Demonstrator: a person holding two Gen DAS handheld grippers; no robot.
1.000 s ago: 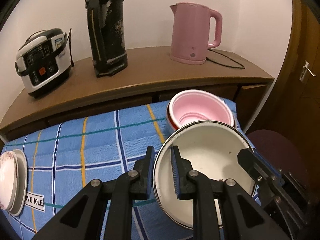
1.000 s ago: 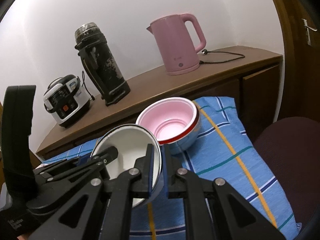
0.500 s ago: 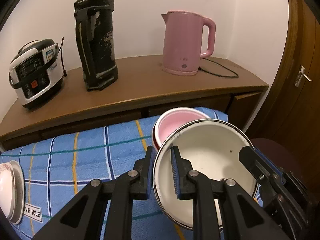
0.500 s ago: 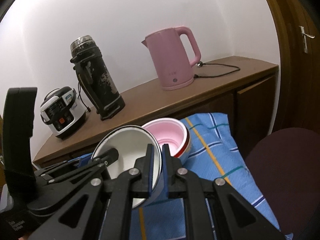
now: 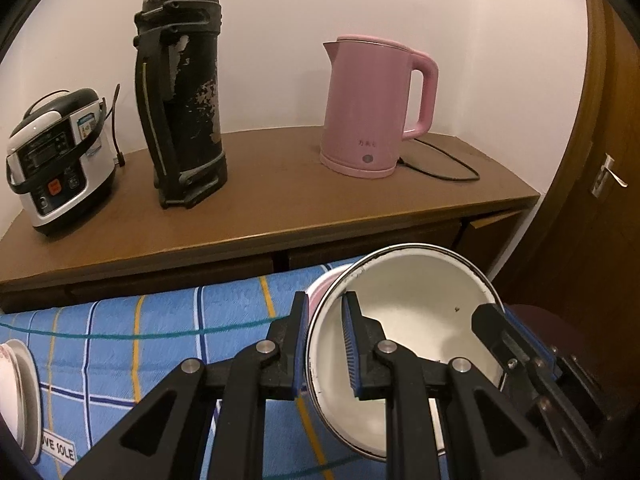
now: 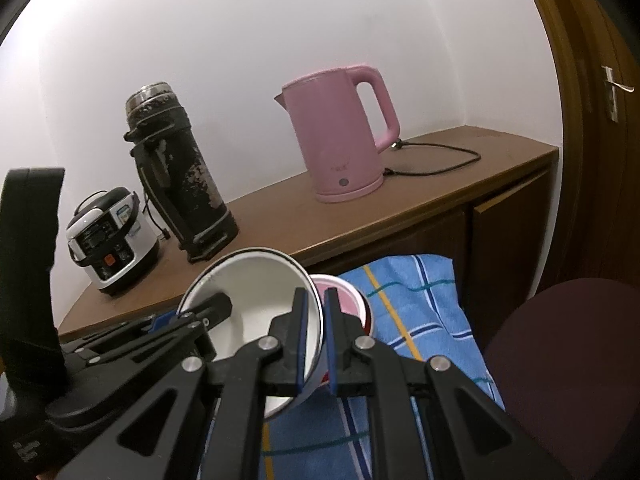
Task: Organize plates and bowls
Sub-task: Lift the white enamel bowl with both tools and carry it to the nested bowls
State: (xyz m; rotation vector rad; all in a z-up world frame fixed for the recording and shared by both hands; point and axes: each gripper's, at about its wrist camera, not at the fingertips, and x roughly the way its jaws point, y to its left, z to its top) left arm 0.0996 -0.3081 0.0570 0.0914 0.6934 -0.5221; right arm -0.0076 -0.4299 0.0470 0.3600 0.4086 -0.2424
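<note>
White enamel bowl [image 5: 416, 312] tilted, raised before pink bowl [image 6: 344, 300]; plates [image 5: 18, 392] left.

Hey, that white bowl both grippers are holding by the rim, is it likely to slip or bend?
The white bowl looks like glossy enamel with a thin dark rim, so probably stiff, not bendy. Its smooth wall could slide between the pads, though the left hand-held gripper and right hand-held gripper pinch opposite sides. It likely chips if knocked.

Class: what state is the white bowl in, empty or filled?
Empty. The white bowl shows a bare pale interior with only a small dark speck, tilted toward the camera.
</note>
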